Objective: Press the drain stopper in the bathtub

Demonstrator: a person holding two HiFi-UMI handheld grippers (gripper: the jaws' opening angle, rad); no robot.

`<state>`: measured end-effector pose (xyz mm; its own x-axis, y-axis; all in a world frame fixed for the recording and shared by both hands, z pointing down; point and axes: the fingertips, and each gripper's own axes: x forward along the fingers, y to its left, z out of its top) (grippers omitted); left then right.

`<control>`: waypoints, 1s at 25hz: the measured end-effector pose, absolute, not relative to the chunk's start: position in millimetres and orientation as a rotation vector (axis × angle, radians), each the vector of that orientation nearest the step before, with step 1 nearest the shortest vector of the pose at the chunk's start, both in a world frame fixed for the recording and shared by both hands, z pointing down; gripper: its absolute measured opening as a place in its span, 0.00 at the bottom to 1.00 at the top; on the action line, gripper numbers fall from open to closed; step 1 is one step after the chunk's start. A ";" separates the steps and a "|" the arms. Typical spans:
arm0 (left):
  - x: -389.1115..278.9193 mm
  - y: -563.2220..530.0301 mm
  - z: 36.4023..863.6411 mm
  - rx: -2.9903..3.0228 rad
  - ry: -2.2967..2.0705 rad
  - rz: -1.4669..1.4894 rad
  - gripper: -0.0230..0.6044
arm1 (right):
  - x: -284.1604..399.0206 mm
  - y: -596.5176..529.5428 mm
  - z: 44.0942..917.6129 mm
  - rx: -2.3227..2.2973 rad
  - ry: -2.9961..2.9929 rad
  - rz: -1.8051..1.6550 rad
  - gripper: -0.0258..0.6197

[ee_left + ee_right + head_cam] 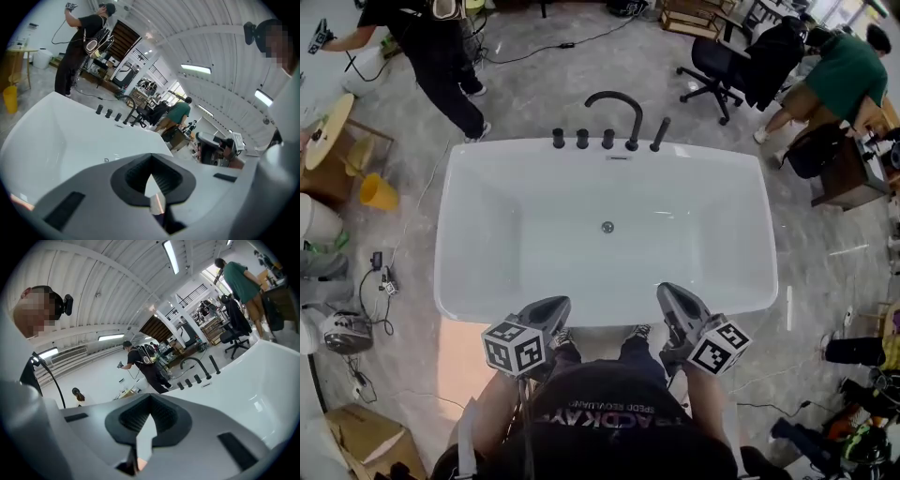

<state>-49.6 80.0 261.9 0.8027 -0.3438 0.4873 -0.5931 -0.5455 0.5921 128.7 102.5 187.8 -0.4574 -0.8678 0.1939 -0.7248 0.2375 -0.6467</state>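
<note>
We are holding the left gripper [549,309] and right gripper [673,295] over the bathtub's [469,281] near rim at lower centre, both with jaws pressed together on nothing. The drain stopper [607,227] is sitting mid-frame on the tub floor, well apart from both, too small for detail; the right gripper's jaws are blocking it in that gripper's view.

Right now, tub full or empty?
Empty: the bathtub shows a bare white floor with no waterline, and the drain stopper is plainly visible. Whether it is pressed down: cannot tell.
</note>
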 end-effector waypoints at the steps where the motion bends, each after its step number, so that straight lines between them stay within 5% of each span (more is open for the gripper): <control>1: -44.0 80.6 262.8 2.185 -0.713 0.397 0.04 | 136.0 99.6 189.0 -1.486 2.320 -1.026 0.06; 17: 10.1 84.1 282.4 2.064 -0.855 0.536 0.04 | 211.8 38.3 253.9 -1.355 2.478 -1.154 0.06; 25: 1.2 72.8 333.3 2.058 -0.839 0.607 0.04 | 207.3 -16.1 356.9 -1.415 2.632 -1.211 0.06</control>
